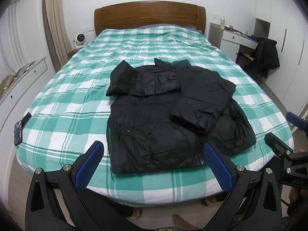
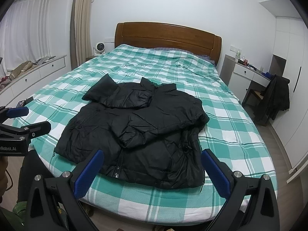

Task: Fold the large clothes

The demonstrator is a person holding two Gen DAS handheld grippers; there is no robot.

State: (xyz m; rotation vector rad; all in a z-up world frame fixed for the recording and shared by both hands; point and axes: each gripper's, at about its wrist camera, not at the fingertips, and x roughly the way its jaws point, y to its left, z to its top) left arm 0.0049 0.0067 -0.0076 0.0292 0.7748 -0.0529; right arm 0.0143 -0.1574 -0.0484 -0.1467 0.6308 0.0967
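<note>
A black puffer jacket (image 1: pixel 163 115) (image 2: pixel 146 130) lies flat near the foot of the bed, on a green and white checked cover (image 1: pixel 77 100) (image 2: pixel 221 115). Both sleeves are folded in across its chest, collar toward the headboard. My left gripper (image 1: pixel 152 148) hovers open just before the jacket's hem, with nothing between its blue pads (image 1: pixel 90 163). My right gripper (image 2: pixel 152 156) is open too, above the hem's right part, empty. Each gripper shows at the side of the other's view: the right gripper (image 1: pixel 284 134), the left gripper (image 2: pixel 25 119).
A wooden headboard (image 1: pixel 150 15) stands at the far end. White drawers (image 2: pixel 28 77) with clutter line the left wall. At right, a desk (image 2: pixel 250 71) and a chair draped with a dark garment (image 2: pixel 275 98). A dark phone-like object (image 1: pixel 19 132) lies at the bed's left edge.
</note>
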